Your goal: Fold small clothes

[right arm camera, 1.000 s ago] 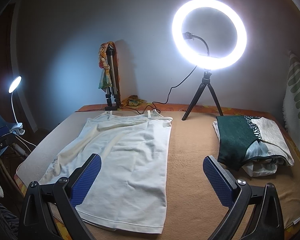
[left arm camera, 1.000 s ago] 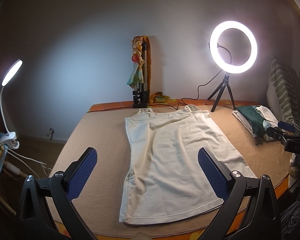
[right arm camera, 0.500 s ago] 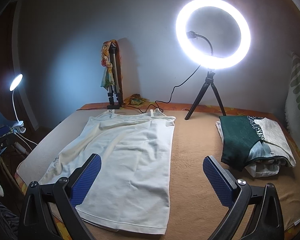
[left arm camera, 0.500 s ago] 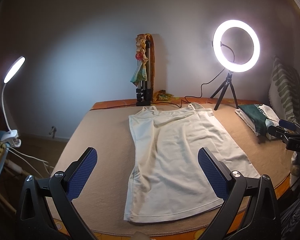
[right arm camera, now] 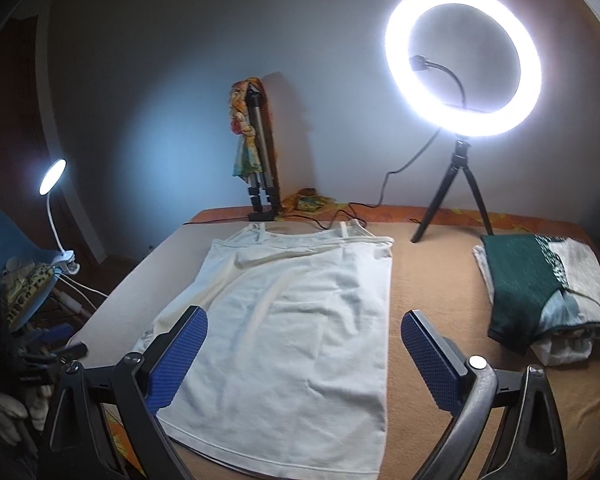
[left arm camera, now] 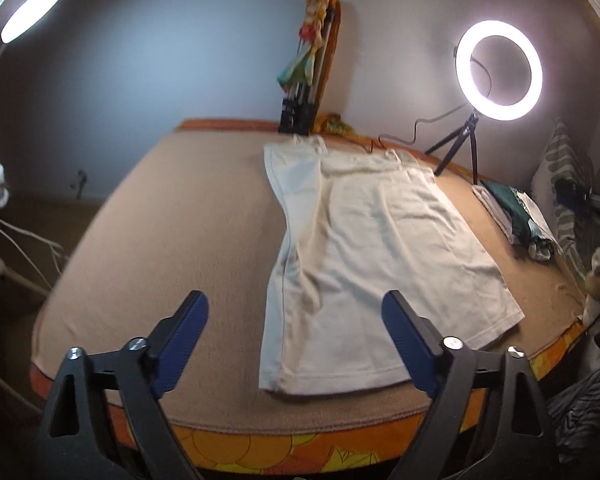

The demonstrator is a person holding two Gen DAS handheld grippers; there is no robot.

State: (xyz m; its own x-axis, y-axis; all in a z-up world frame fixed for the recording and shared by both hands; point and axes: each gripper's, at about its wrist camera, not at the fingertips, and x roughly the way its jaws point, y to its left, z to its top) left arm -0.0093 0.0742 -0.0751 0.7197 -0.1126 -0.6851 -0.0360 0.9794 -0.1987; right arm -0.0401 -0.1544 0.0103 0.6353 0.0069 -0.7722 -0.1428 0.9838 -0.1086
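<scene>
My left tool [left arm camera: 294,338] has swung left since a second ago, so the cream camisole [left arm camera: 374,264] now sits right of its centre. I judge I'm lining up on the left edge, no fold started. Both the left and the right tool [right arm camera: 304,354] gape wide, holding nothing. The camisole lies flat on the bed [left arm camera: 172,248], its long axis running near to far, straps far, hem near.

Tan-blanketed bed [left arm camera: 188,240] under flat cream camisole [left arm camera: 372,248], folded clothes pile [right arm camera: 540,292], ring-light tripod [right arm camera: 464,184].
</scene>
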